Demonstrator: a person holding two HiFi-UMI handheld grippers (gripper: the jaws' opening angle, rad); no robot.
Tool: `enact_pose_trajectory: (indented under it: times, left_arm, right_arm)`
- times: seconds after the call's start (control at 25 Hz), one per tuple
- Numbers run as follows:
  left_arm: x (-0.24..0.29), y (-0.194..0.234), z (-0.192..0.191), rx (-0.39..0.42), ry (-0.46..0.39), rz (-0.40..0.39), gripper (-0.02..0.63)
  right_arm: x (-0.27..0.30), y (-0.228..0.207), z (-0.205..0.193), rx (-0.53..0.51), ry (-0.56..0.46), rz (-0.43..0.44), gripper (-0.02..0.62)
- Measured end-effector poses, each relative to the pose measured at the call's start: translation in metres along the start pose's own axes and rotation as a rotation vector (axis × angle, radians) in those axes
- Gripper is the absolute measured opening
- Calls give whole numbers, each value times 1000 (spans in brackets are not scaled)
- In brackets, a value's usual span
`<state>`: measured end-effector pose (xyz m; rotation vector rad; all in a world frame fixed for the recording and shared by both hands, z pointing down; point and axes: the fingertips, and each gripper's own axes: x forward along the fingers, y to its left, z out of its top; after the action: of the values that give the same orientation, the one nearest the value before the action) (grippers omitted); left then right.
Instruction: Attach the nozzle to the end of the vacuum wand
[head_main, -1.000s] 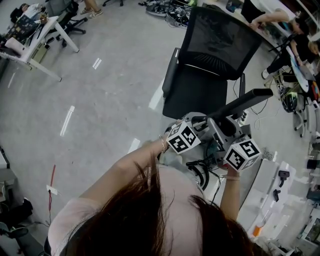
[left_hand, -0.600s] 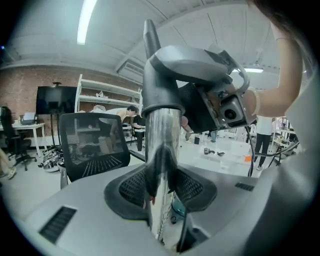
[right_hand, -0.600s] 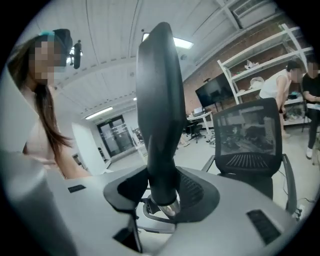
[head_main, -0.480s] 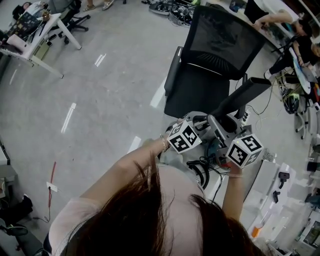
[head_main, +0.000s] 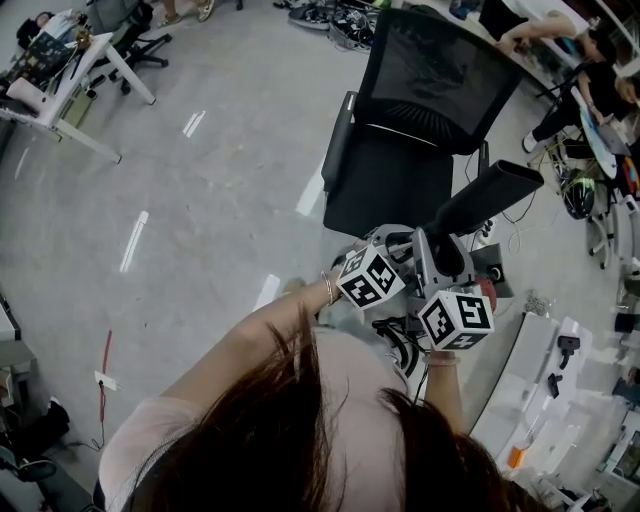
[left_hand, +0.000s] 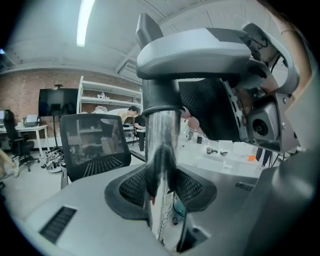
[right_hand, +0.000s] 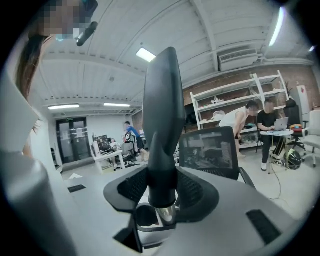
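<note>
Pale pink short-sleeved top (head_main: 345, 375), thin bracelet (head_main: 326, 288) on one wrist. Left gripper (left_hand: 161, 200) and right gripper (right_hand: 161, 200) — grey shells, black meshed pads (left_hand: 131, 187), white cubes (head_main: 369, 277) with black square markers.

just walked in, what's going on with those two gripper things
A person holds a gripper in each hand, up in front of a black office chair. The left gripper is clamped on the chrome vacuum wand, and the right gripper is clamped on the black nozzle. The nozzle's base meets the wand's end, with a band of chrome showing just below it. Whether it is pushed fully home cannot be told.
</note>
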<state>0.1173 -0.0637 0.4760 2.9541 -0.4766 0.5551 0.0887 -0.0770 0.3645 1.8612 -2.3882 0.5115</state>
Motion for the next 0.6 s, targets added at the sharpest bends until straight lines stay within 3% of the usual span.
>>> enact_pose_trajectory:
  times: [0.12,0.6]
  left_arm:
    - [1,-2,0,9,2,-7,149]
    - [-4,-12,0,57,-13,-51,149]
  right_arm:
    - [-2,-1,-2,7,10,-4,179]
    - [-11,11,-3,0,232,395,179]
